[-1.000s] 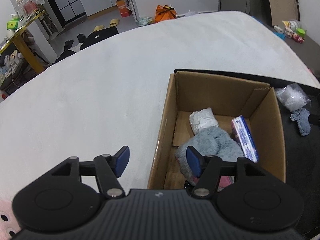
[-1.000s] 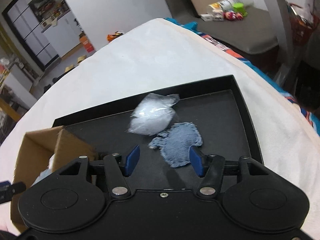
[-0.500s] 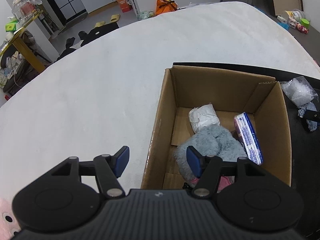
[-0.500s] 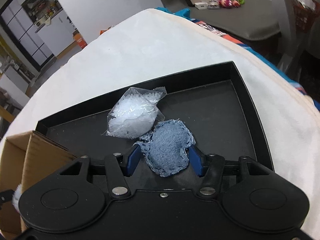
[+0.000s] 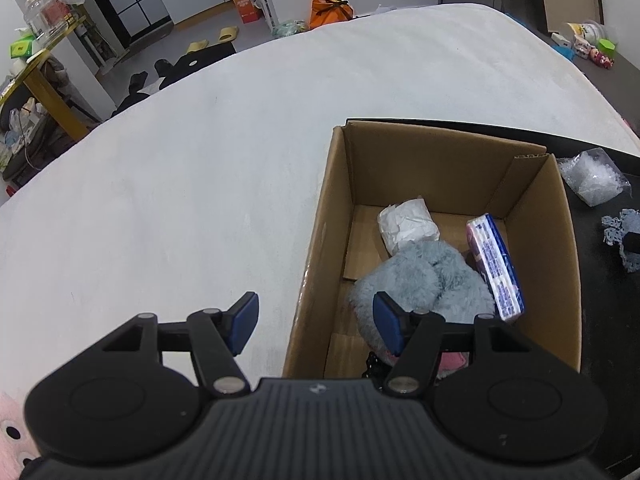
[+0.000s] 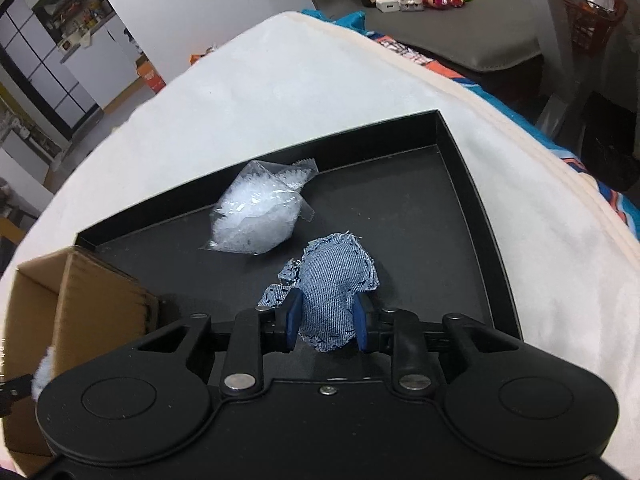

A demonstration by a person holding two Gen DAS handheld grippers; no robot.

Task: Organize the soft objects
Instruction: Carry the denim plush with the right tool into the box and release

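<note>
My right gripper [image 6: 326, 322] is shut on a blue denim pouch [image 6: 334, 276] that lies in the black tray [image 6: 472, 184]; the pouch also shows in the left wrist view [image 5: 618, 232]. A clear bag of white filling [image 6: 258, 216] lies just beyond it in the tray. My left gripper [image 5: 316, 322] is open and empty, hovering over the near left wall of the cardboard box [image 5: 320, 240]. The box holds a grey fluffy toy [image 5: 424, 276], a white wrapped packet [image 5: 406, 224] and a tissue pack [image 5: 496, 268].
The box [image 6: 80, 292] and the tray stand side by side on a white cloth-covered surface [image 5: 200, 184]. A pink soft thing [image 5: 10, 432] shows at the near left corner. Beyond the surface's edge are a bench with small toys [image 6: 436, 0] and room furniture.
My right gripper moved forward over the denim pouch and closed its jaws on it. My left gripper stayed open and shifted only slightly beside the box.
</note>
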